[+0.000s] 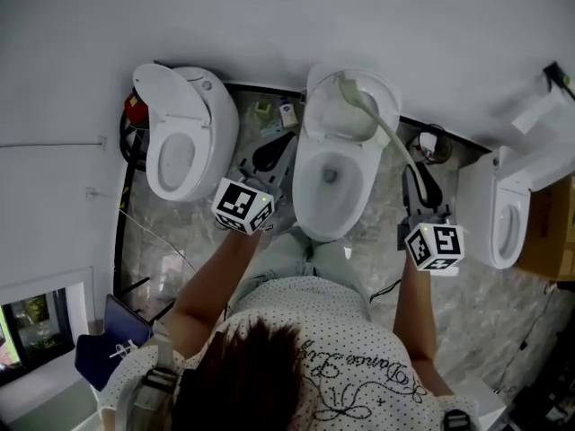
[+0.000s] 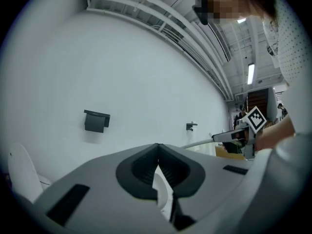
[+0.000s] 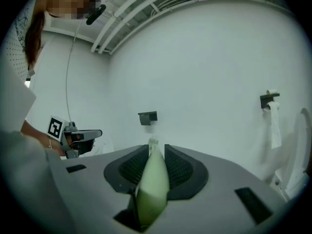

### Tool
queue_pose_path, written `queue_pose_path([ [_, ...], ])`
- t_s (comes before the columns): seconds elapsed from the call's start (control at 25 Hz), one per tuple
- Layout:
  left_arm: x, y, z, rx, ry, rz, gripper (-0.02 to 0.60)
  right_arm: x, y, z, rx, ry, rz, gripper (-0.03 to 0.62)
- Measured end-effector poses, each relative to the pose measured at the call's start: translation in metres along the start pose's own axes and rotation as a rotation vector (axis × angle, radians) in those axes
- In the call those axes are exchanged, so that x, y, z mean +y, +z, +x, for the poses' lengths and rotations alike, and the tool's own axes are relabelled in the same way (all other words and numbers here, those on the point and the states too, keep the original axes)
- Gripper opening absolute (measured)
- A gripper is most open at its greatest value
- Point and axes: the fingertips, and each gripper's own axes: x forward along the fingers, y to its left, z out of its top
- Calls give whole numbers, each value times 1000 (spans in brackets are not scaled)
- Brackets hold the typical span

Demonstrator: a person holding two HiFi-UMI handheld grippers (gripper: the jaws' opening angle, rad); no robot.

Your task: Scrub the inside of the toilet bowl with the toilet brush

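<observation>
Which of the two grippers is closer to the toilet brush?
Right. The right gripper is clamped on the toilet brush; the left gripper, shut and empty, hangs on the other side of the toilet bowl.

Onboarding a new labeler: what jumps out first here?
The middle toilet of three along the wall stands open before the person. The right gripper clamps a pale green toilet brush whose head is up by the raised lid. The left gripper, shut and empty, hovers left of that bowl.
</observation>
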Motion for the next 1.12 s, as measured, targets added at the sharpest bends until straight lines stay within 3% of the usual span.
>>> queue_pose_path([
  [0.16,-3,18,-2,-26,-4,15,2,3,36,0,-74,-31,-66,112],
  [0.44,6,43,3,-49,-8,47,2,18,68,7,-103,-53,-197,112],
  [1.12,-7,64,12,-96,-43,39,2,25,94,11,-194,-47,-204,112],
])
